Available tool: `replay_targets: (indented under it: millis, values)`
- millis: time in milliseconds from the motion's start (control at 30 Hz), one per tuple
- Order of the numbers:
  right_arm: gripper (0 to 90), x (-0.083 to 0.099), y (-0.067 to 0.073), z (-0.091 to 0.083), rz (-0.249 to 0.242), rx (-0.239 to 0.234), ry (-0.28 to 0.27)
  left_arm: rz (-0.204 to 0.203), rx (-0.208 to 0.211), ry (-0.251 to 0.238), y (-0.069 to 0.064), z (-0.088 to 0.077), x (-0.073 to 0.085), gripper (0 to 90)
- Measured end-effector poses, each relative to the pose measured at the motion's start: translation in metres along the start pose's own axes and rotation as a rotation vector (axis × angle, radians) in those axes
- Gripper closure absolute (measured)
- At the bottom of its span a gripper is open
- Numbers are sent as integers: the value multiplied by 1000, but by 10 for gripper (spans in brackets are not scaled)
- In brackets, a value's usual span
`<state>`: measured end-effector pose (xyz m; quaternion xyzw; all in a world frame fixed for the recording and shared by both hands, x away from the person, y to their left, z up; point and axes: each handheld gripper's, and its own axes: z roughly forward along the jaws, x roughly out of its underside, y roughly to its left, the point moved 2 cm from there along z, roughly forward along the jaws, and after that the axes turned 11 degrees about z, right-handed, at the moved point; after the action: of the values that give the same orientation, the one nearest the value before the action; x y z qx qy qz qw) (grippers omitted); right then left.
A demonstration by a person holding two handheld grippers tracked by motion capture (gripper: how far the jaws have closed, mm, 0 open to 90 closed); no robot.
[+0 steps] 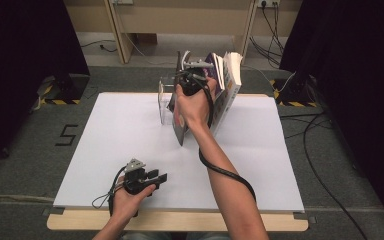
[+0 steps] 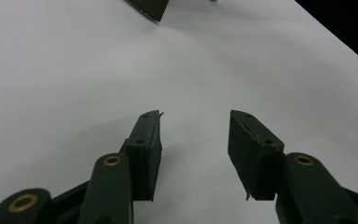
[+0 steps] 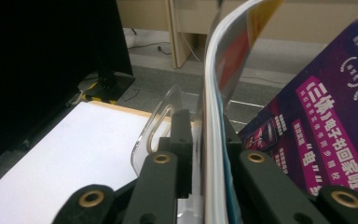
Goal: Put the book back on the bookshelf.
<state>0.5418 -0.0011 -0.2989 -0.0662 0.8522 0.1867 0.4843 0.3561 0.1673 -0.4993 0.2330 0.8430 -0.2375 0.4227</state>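
Now right gripper point(image 3: 205, 154) up at far side of table, jaws squeezed on thin book point(image 3: 219, 93), lifted and tilted. Clear stand point(image 1: 164, 102) just beside it, purple book point(image 3: 326, 121) and thick book point(image 1: 230, 82) leaning close. Looks like thin book going into stand, or coming out; cannot tell which. Not set down yet. Left gripper point(image 2: 193, 140) near front edge, jaws apart, holding nothing, over white table point(image 1: 120, 145).

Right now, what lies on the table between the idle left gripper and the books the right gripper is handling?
Nothing: in the high view, only bare white table separates the left gripper from the books.
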Motion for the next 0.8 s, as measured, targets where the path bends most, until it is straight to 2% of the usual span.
replay_targets:
  millis: [67,233,467,667,800]
  values:
    - [739,0,0,-1,0,-10,-1,2,1,0,-1,0,0,537]
    - [666,3,-3,-4,-7,-6,33,6,0,1,0,0,0,536]
    - [639,10,-12,-16,13,-24,18,5,0,0,-1,1,0,535]
    - [658,19,-18,-24,17,-39,1,8,2,0,-2,0,0,535]
    - [664,28,-22,-30,38,-56,-23,4,0,-2,-1,0,0,536]
